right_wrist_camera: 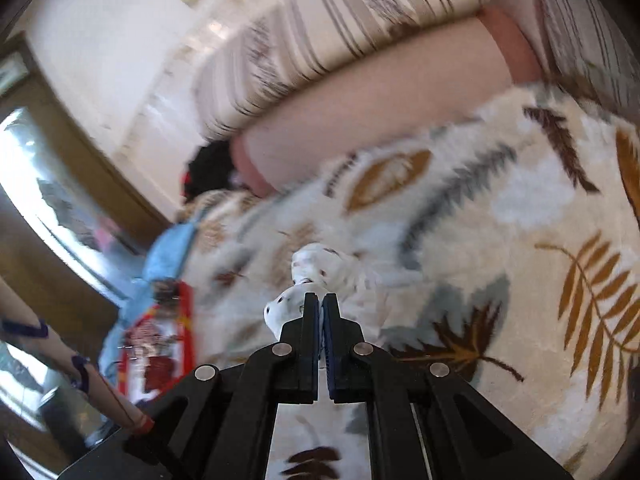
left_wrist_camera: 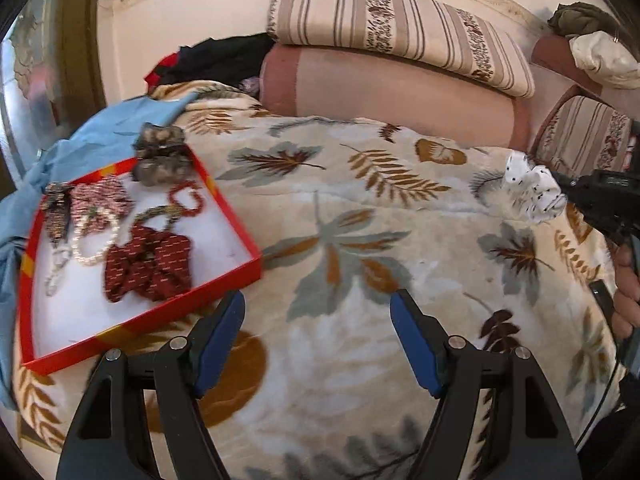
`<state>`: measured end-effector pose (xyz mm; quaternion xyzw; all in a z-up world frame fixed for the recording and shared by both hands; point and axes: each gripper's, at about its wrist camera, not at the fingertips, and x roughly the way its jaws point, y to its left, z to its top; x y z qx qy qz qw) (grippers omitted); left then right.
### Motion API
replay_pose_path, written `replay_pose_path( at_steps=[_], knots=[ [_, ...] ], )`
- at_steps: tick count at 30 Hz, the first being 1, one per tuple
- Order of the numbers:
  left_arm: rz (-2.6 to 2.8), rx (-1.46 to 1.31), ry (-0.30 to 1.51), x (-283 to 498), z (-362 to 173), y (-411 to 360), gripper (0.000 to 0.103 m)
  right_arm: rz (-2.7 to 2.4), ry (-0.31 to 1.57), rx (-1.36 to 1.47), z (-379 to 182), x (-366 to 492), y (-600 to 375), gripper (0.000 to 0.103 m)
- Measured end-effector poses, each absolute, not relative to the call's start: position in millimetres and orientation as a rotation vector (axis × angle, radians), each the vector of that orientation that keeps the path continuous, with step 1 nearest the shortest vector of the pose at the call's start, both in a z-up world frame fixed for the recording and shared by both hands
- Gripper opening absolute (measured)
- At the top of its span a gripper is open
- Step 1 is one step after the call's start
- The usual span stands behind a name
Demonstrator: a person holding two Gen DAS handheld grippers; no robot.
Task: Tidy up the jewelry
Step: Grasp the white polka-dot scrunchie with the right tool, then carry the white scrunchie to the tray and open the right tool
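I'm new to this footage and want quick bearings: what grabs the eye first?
The red tray at the left on the leaf-print blanket, holding a dark red scrunchie, a pearl bracelet and beaded pieces. At the right, the right gripper is shut on a white dotted scrunchie; the left gripper is open, holding nothing.

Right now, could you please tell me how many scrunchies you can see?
3. A dark red scrunchie lies inside the red tray; a grey scrunchie sits on the tray's far corner; a white dotted scrunchie is gripped by the right tool. Others may be hidden.
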<state>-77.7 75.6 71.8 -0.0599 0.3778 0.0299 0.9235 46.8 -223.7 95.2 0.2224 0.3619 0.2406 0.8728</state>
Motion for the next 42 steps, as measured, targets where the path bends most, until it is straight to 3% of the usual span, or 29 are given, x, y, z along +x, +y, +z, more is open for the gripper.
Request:
replay_pose_path(
  at_steps=[5, 7, 8, 9, 15, 19, 23, 42],
  knots=[
    [0.038, -0.134, 0.800, -70, 67, 70, 0.074, 0.606, 0.741, 0.515, 106, 31, -214, 0.003],
    [0.063, -0.128, 0.796, -71, 67, 77, 0.067, 0.653, 0.757, 0.507, 105, 25, -202, 0.003],
    [0.064, -0.140, 0.801, -72, 67, 84, 0.052, 0.676, 0.762, 0.493, 105, 19, -193, 0.003],
    [0.067, -0.159, 0.816, -72, 66, 94, 0.043, 0.703, 0.772, 0.475, 105, 14, -181, 0.003],
    [0.132, -0.188, 0.793, -88, 78, 138, 0.034, 0.808, 0.788, 0.398, 108, -13, -132, 0.003],
    [0.167, -0.212, 0.771, -99, 85, 165, 0.033, 0.805, 0.796, 0.399, 104, -18, -126, 0.003],
    [0.191, -0.255, 0.755, -107, 87, 190, 0.023, 0.790, 0.805, 0.425, 99, -22, -127, 0.003],
    [0.268, -0.353, 0.766, -108, 68, 232, 0.021, 0.794, 0.838, 0.402, 88, -28, -93, 0.004]
  ],
)
